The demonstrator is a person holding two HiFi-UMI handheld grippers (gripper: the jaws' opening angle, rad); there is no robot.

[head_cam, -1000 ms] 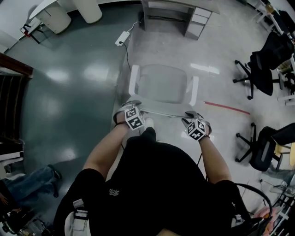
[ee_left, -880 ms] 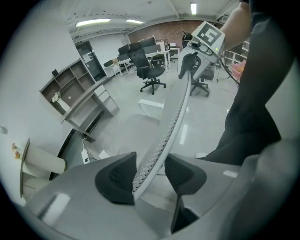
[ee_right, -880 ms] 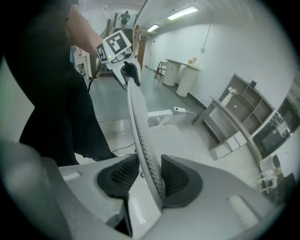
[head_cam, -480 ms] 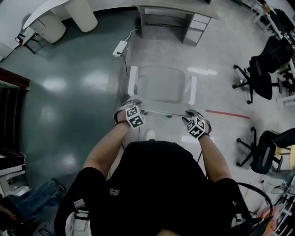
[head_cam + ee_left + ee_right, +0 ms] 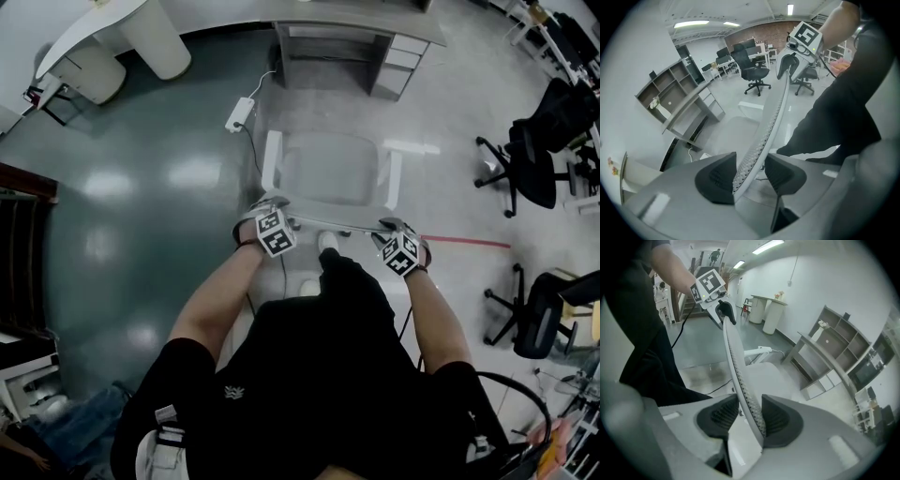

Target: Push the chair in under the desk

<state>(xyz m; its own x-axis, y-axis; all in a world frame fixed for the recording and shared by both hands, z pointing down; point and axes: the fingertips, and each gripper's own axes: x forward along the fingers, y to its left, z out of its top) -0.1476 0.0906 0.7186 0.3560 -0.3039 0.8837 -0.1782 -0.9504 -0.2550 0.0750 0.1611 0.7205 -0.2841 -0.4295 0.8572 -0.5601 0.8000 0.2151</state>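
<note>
Now the chair [image 5: 333, 173] has been driven toward the desk [image 5: 352, 37] at twelve o'clock. The gap is narrower than a second ago, and a foot [image 5: 327, 242] has been stepped forward. The backrest rim [image 5: 333, 223] is gripped by the fingers [image 5: 717, 180] of the left gripper [image 5: 750, 176] and right gripper [image 5: 750, 416] alike — the seat is judged not yet under.

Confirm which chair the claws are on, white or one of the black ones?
The white chair facing the desk: left claw and right claw both clamp its backrest top. The black office chairs stand apart at the right.
</note>
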